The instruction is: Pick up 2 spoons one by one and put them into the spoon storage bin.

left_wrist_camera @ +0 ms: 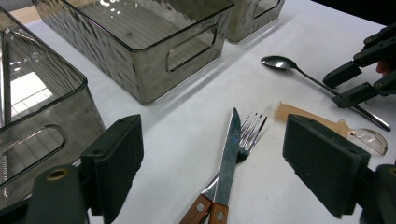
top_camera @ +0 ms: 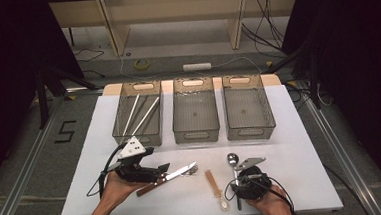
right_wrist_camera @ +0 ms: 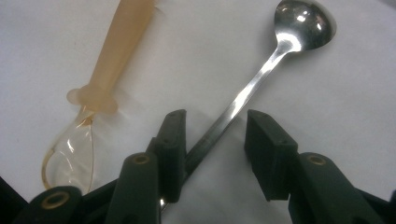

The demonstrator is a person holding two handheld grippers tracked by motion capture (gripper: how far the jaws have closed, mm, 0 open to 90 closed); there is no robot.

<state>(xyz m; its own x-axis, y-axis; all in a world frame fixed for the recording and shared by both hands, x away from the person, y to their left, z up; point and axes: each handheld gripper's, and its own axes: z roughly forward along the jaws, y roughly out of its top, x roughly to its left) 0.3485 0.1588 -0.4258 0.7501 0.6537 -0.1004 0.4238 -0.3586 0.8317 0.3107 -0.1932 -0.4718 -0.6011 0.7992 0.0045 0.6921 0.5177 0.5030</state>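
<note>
The right tongs (right_wrist_camera: 212,154) straddle the handle of the metal spoon (right_wrist_camera: 261,74) lying on the table (top_camera: 292,161); one pad seems to touch it, the other stands apart. The left tongs (left_wrist_camera: 212,163), wide open, hover over a knife (left_wrist_camera: 228,161) and fork (left_wrist_camera: 247,137).

A polished, long-handled steel spoon (right_wrist_camera: 261,70) is lying flat on the white table top, bowl facing up and catching glare. In the high view the steel spoon (top_camera: 233,161) is sitting at the near right of the table, its bowl pointing toward the clear bins and its thin handle running back toward the person. In the left gripper view the steel spoon (left_wrist_camera: 299,71) is resting apart from the other cutlery, its handle passing between two black jaws.
</note>
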